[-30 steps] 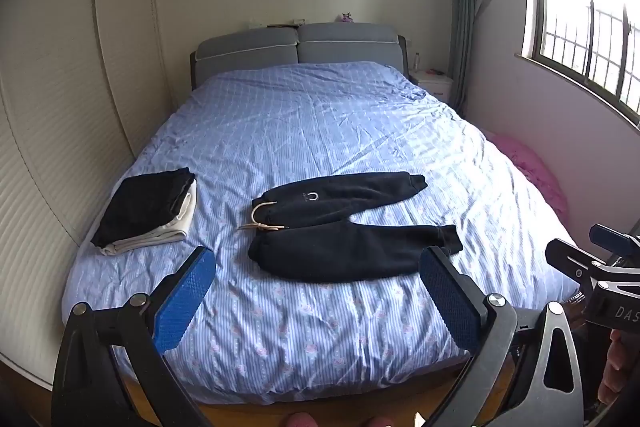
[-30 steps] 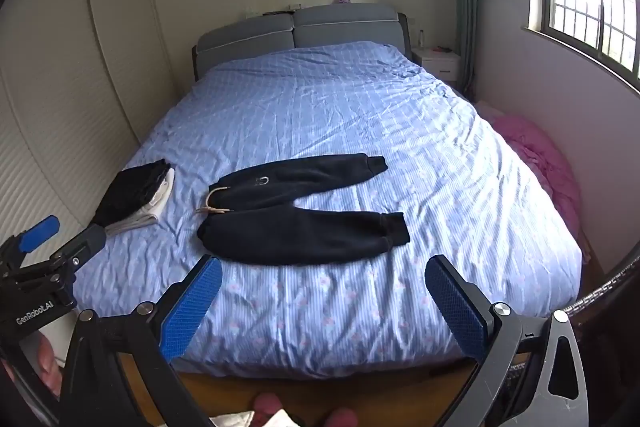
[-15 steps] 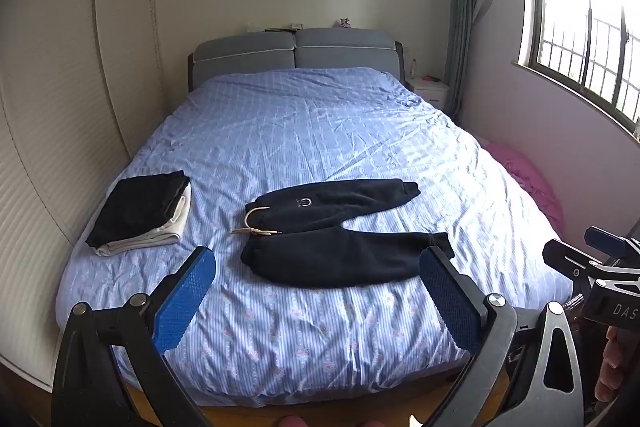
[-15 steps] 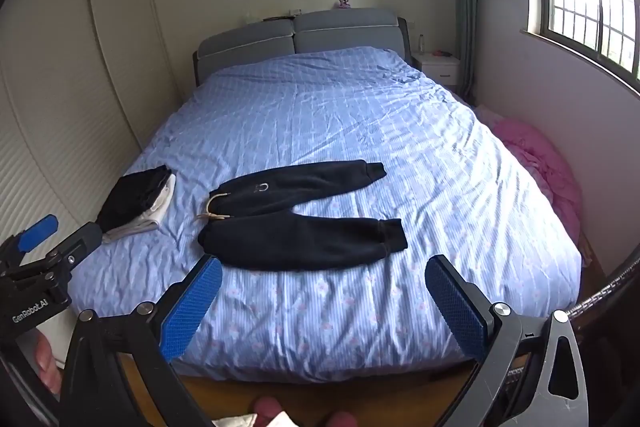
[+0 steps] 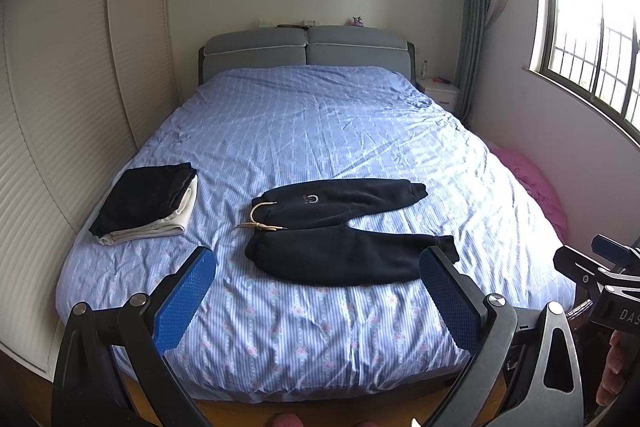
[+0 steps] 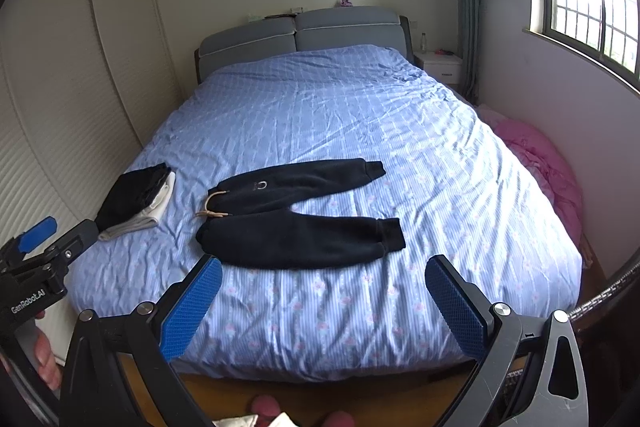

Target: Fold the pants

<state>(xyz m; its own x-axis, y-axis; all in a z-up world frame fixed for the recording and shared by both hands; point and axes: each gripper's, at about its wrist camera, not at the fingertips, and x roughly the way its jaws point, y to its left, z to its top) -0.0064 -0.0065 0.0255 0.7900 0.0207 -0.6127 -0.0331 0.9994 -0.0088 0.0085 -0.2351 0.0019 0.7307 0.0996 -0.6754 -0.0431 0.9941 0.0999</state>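
Black sweatpants lie spread flat on the blue bed, waist with a tan drawstring to the left, both legs pointing right. They also show in the right wrist view. My left gripper is open and empty, held short of the bed's foot. My right gripper is open and empty, also short of the bed's foot. Each gripper shows at the edge of the other's view, left one, right one.
A folded stack of black and white clothes lies on the bed's left side. A white wardrobe lines the left wall. Pink bedding lies on the floor at the right below the window. A nightstand stands by the headboard.
Both grippers have drawn back and tilted up a little, so more of the bed's foot and the far wall shows. The pants have not moved.
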